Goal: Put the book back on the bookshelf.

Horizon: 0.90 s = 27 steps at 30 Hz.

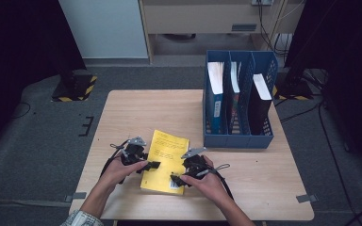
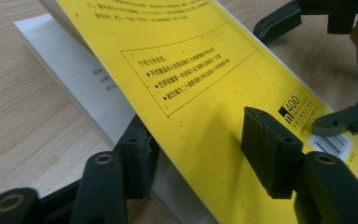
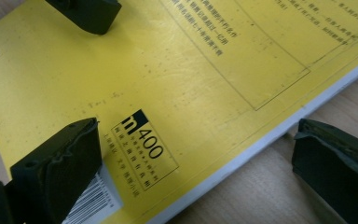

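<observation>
A yellow paperback book [image 1: 168,151] lies on the wooden table [image 1: 136,108] in front of me. My left gripper [image 1: 152,165] is at the book's left edge. In the left gripper view its jaws [image 2: 198,135] stand apart with the raised yellow cover [image 2: 186,70] slanting between them, one jaw under it and one above; white pages [image 2: 74,79] show beneath. My right gripper [image 1: 176,179] is open at the book's near right corner. In the right gripper view [image 3: 196,133] one jaw rests by the barcode [image 3: 91,200] and the other hangs past the book's edge.
A blue three-slot file holder [image 1: 238,139] stands at the back right of the table with upright books in it. Bare wood lies behind the book and at the near right. Dark stands and cables are on the floor around the table.
</observation>
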Motion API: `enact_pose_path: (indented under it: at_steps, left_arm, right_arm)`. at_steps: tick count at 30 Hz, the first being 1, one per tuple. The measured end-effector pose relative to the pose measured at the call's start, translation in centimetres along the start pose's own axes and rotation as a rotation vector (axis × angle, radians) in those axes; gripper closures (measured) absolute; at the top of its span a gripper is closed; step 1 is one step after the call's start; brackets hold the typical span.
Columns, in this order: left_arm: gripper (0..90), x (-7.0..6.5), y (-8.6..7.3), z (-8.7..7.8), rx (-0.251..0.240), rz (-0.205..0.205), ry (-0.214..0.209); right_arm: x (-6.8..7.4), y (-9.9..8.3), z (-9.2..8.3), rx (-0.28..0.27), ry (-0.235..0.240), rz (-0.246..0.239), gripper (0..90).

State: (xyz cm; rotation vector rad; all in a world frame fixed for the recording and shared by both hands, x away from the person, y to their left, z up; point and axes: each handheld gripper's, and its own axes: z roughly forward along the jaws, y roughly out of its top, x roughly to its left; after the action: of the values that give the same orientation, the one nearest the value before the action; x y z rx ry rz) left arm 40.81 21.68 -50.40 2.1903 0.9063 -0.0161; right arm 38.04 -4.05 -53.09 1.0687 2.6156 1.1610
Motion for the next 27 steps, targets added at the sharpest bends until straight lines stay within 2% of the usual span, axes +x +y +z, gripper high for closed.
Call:
enact_pose_path:
  at_steps: [3,7,9,13,16,17,20,23,24,27]
  left_arm:
    - [50.6,0.0,0.0,-0.1,0.007,-0.002,0.004]
    - [53.2,-0.2,-0.3,-0.3,0.009,-0.005,0.005]
    - [53.8,-0.6,-0.5,-0.5,0.011,0.002,0.008]
    - [53.5,-1.0,-1.0,-1.0,0.008,0.010,0.000]
    - [46.9,-0.6,-0.7,-0.7,0.013,0.002,-0.022]
    - [44.1,-0.4,-0.6,-0.5,0.012,-0.004,-0.042]
    - [35.2,-0.1,-0.3,-0.3,-0.015,-0.017,-0.054]
    - [28.4,0.4,0.1,-0.1,-0.009,-0.039,-0.101]
    - [26.2,0.5,0.2,0.0,-0.010,-0.040,-0.104]
    - [25.1,0.7,0.5,0.3,-0.012,-0.057,-0.118]
  right_arm:
    - [-0.4,0.3,0.1,-0.003,-0.007,0.019,2.8]
    - [-1.0,0.4,0.1,-0.008,0.012,-0.010,4.8]
    - [-1.1,0.4,0.1,-0.015,0.016,0.005,9.4]
    - [-0.8,0.6,0.3,-0.014,0.024,-0.005,10.4]
    - [-0.9,0.6,0.3,-0.015,0.028,-0.003,10.4]
    - [-0.9,0.6,0.2,-0.013,0.031,-0.003,10.5]
    - [-1.0,0.6,0.2,-0.014,0.032,0.000,10.4]
    - [-1.0,0.6,0.2,-0.016,0.033,0.001,10.4]
    - [-1.0,0.6,0.2,-0.015,0.033,0.003,10.4]
    - [-1.0,0.6,0.2,-0.015,0.031,-0.002,10.4]
